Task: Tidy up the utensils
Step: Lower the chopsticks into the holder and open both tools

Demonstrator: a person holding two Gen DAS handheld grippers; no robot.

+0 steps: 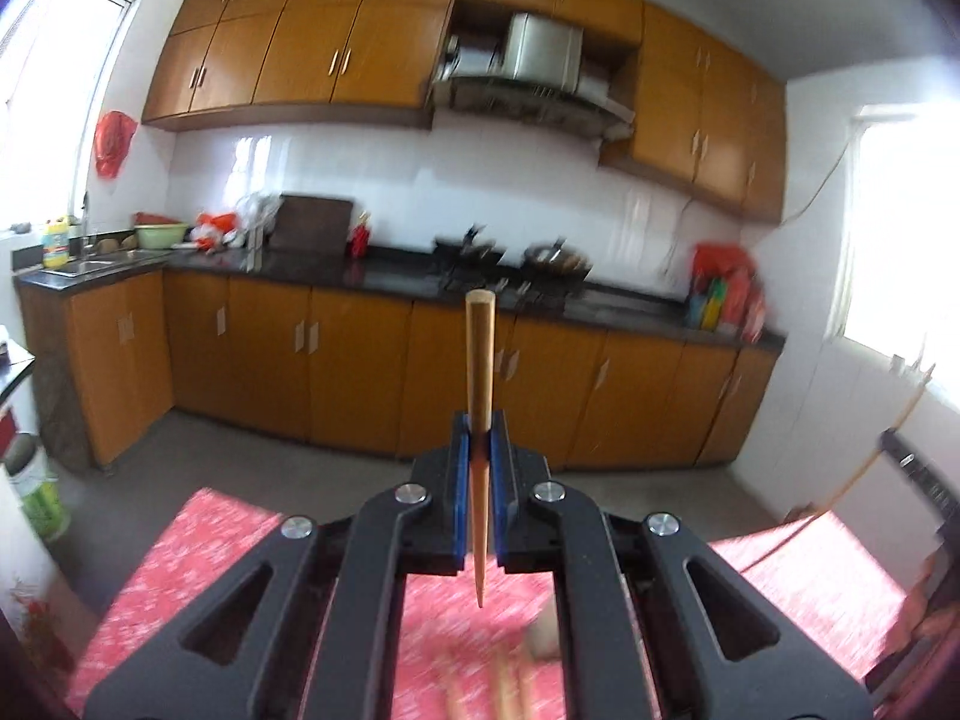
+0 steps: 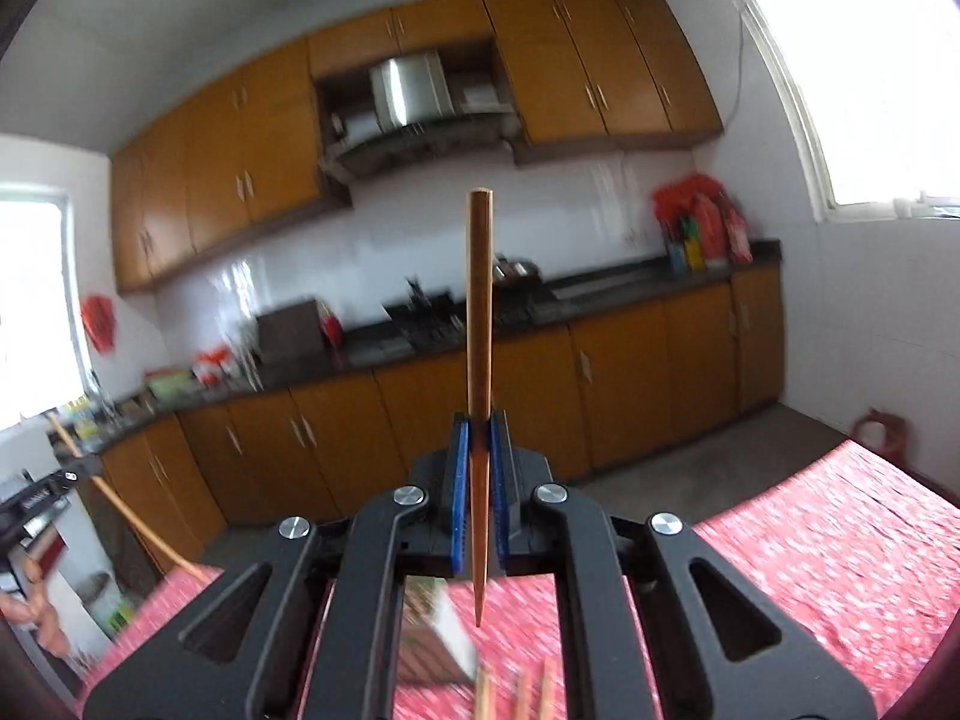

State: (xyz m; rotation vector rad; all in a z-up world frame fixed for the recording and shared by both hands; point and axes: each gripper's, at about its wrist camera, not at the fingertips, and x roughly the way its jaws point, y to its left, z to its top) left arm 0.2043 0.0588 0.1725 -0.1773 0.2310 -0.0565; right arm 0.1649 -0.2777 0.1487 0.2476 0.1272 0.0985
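Black linkage arms of the left gripper point(image 1: 480, 438) fill the foreground of the left wrist view, its blue pads point(image 1: 459, 480) clamped on a single wooden chopstick point(image 1: 480, 360). That chopstick stands upright, blunt end up and pointed tip hanging below the pads, above a table with a red patterned tablecloth point(image 1: 180, 552). Further pale stick-like items lie blurred on the cloth beneath; their nature cannot be confirmed. Right gripper point(image 2: 480, 438) is likewise closed, gripping a second chopstick point(image 2: 480, 300) between its blue pads point(image 2: 459, 480), upright and tip down over the same cloth point(image 2: 810, 540). More chopsticks point(image 2: 528, 690) lie blurred on the cloth at the lower edge, beside an indistinct packet point(image 2: 444, 636). Wooden cabinets point(image 1: 312, 372) and a dark countertop point(image 1: 390, 267) form the background.
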